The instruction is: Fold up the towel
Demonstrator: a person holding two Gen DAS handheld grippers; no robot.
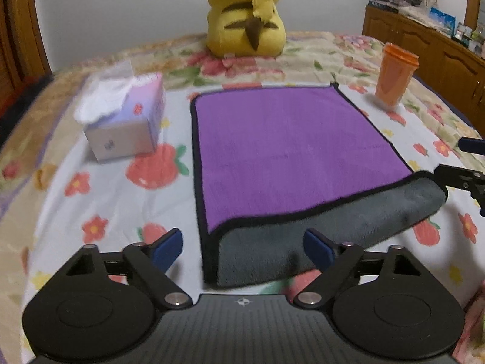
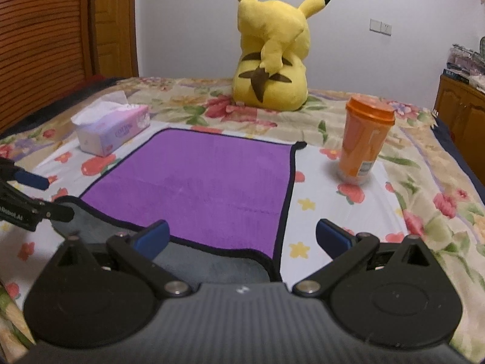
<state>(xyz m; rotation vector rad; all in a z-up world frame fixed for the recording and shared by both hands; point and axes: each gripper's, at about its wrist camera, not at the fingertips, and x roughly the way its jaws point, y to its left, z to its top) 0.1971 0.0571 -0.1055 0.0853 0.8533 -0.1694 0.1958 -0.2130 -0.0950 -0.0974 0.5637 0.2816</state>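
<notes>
Towel [image 1: 291,157] lies flat on the bed [image 1: 100,200], near edge folded over grey; my left gripper [image 1: 244,250] and right gripper [image 2: 242,238] gape wide at its near corners.

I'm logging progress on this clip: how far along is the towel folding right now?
Barely begun. Done: the towel lies flat on the bed, its near edge turned over to show a strip of grey underside. In hand: nothing; the left gripper and right gripper both sit at that near edge with jaws open. Left: carrying the fold across, since most of the purple face is uncovered.
</notes>
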